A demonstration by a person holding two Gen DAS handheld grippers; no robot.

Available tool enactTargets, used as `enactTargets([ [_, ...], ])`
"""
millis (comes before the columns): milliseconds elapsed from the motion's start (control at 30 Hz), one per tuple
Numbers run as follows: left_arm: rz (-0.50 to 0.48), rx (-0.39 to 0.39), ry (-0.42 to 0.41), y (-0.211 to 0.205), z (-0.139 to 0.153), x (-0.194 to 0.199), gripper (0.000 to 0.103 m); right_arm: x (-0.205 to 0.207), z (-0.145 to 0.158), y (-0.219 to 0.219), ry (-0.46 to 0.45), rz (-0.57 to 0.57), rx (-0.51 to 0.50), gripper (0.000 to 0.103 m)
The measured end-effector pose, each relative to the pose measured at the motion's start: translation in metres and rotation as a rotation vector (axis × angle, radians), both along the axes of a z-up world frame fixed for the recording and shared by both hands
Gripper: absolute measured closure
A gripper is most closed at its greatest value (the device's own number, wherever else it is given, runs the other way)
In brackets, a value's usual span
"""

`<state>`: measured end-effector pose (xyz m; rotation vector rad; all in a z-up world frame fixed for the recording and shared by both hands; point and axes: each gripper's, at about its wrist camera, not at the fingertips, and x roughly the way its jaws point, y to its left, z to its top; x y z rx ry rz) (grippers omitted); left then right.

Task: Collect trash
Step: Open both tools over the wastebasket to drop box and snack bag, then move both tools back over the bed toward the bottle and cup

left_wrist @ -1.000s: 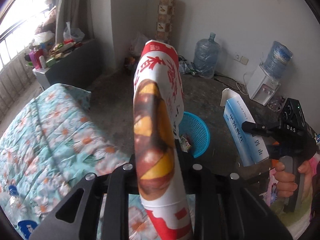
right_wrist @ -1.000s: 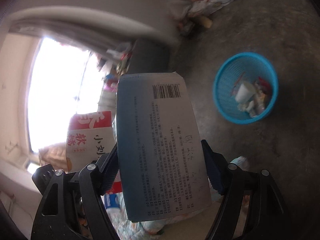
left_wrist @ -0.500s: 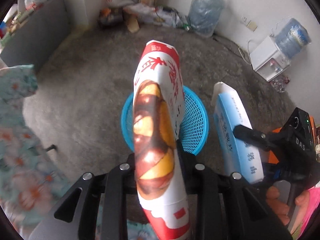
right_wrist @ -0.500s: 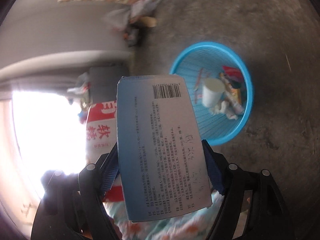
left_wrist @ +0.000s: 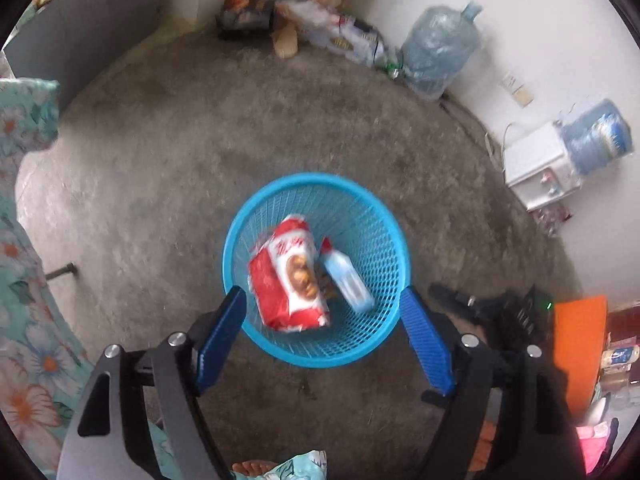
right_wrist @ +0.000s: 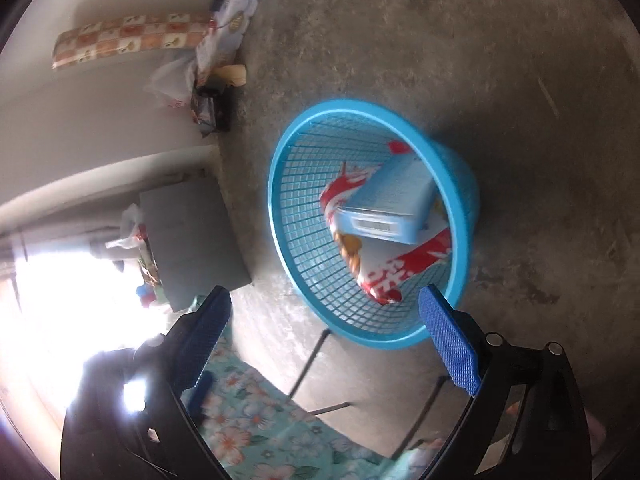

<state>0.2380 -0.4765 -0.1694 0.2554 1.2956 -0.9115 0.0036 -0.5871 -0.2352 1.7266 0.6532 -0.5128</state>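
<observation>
A blue mesh wastebasket (left_wrist: 240, 224) stands on the concrete floor. Inside it lie a red and white snack bag (left_wrist: 288, 280) and a light blue carton (left_wrist: 348, 280). My left gripper (left_wrist: 322, 304) hangs above the basket's near rim, its jaws opening, nothing between its blue pads (left_wrist: 220, 336). In the right wrist view the same basket (right_wrist: 280, 208) holds the carton (right_wrist: 388, 204) on top of the bag (right_wrist: 400, 268). My right gripper (right_wrist: 324, 312) is above the near rim, its jaws opening and empty. The right gripper's black body (left_wrist: 496, 308) shows in the left wrist view.
Floral bedding (left_wrist: 24, 320) lies at the left. Water jugs (left_wrist: 436, 52), a white dispenser (left_wrist: 536, 172) and clutter (left_wrist: 280, 20) line the far wall. A grey cabinet (right_wrist: 192, 240) stands by the bright window. Metal legs (right_wrist: 308, 360) rise from the floor near the bedding.
Both grippers have let go: the snack bag and the blue carton have dropped from the jaws into the basket. Both sets of jaws have spread wide. Both views now look down closer over the basket.
</observation>
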Motion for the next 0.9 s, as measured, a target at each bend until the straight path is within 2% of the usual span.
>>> enactTargets([
  [200, 0.021, -0.12, -0.058, 0.033, 0.059, -0.008, 0.026, -0.023, 0.016, 0.014, -0.011, -0.002, -0.071, 0.012],
  [333, 0.018, -0.198, -0.115, 0.066, 0.105, -0.023, 0.026, -0.032, 0.04, 0.031, -0.02, 0.015, -0.139, 0.012],
  [467, 0.035, -0.258, -0.155, 0.117, 0.15, -0.038, 0.026, -0.027, 0.076, 0.061, -0.018, 0.106, -0.239, 0.012],
  [600, 0.028, -0.303, -0.231, 0.187, 0.195, -0.058, 0.023, -0.009, 0.117, 0.095, -0.005, 0.253, -0.35, 0.012],
  [700, 0.073, -0.318, -0.285, 0.249, 0.221, -0.065, 0.018, 0.006, 0.149, 0.122, -0.015, 0.373, -0.432, 0.012],
  [800, 0.169, -0.346, -0.343, 0.33, 0.246, -0.073, 0.015, 0.02, 0.176, 0.152, -0.053, 0.476, -0.512, 0.012],
  [900, 0.314, -0.337, -0.435, 0.416, 0.262, -0.08, 0.014, 0.038, 0.202, 0.186, -0.105, 0.589, -0.567, 0.012],
])
